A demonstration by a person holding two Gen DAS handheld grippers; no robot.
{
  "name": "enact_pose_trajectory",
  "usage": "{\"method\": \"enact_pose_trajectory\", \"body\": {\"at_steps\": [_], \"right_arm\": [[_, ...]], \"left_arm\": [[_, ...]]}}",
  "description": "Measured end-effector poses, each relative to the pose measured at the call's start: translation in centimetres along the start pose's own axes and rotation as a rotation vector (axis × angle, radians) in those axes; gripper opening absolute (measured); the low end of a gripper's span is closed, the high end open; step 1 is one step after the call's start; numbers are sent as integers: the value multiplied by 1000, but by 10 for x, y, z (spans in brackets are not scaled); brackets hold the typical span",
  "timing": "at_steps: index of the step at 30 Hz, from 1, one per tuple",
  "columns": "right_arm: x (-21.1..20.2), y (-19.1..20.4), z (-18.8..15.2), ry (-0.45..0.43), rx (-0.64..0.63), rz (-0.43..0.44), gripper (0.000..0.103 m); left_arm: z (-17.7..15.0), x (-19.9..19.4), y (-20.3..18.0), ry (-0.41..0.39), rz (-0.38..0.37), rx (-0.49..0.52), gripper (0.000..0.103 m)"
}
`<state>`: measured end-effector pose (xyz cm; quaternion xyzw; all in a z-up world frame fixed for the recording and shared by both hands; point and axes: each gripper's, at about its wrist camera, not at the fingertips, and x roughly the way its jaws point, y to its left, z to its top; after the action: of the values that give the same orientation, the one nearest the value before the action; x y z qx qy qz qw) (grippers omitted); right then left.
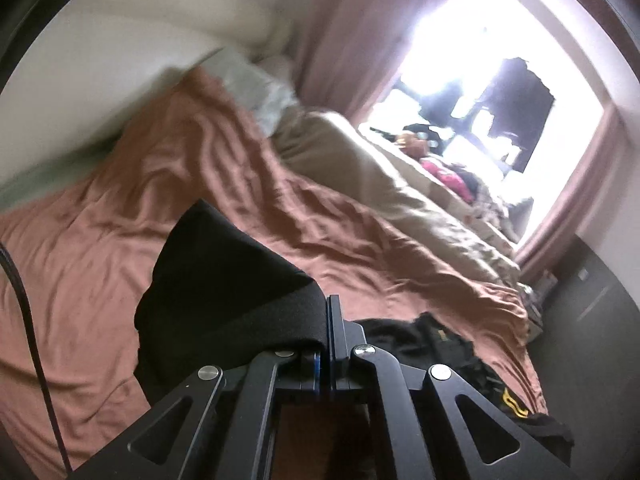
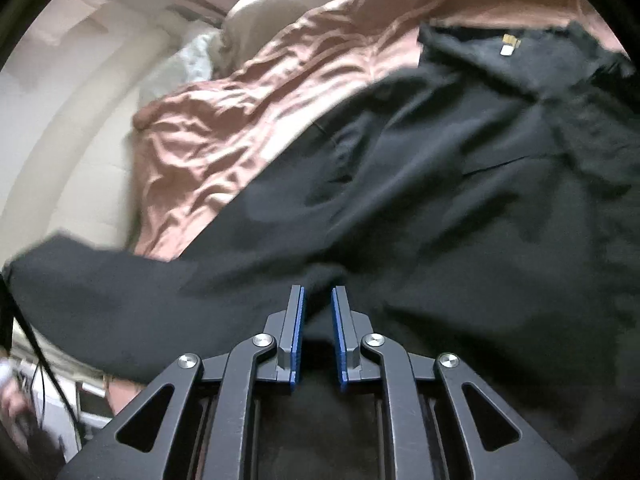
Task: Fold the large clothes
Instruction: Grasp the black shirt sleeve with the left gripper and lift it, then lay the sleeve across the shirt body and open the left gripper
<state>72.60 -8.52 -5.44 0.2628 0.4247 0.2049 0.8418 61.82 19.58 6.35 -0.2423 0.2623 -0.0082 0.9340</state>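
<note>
Rumpled terracotta bed sheet (image 1: 100,248) carries the large black garment (image 2: 460,200), its ribbed hem pinched by the left gripper (image 1: 325,344) mid-fold, while the right gripper (image 2: 318,336), jaws parted, probably needs a corner next.

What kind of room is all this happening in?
Most likely a bedroom. A bed with a rumpled brown sheet and a beige duvet fills the view, a pillow lies at its head, and pink curtains frame a bright window.
</note>
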Motion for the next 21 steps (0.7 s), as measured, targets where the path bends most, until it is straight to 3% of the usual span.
{"method": "enact_pose_trajectory", "body": {"at_steps": [1,3,4,10,16,21], "right_arm": [[-19,-1,-4,-15,-16,4,19],[-59,-13,-15,-48,-8,24,55],[-76,-18,-21,-61,-14,25,61],[-158,-60,-69,-199,-18,-65,63],[-169,-93,-66,-258,54,-94,63],[-171,-93,-66,-328,56,-150,63]], "left_arm": [[4,1,-11,-4,-18,14,2],[10,4,-34,-9,-58,46,2],[12,5,-42,-10,-71,57,2],[14,16,-113,-7,-179,163,2],[1,33,-189,31,-221,283,2],[-18,54,-242,73,-246,360,2]]}}
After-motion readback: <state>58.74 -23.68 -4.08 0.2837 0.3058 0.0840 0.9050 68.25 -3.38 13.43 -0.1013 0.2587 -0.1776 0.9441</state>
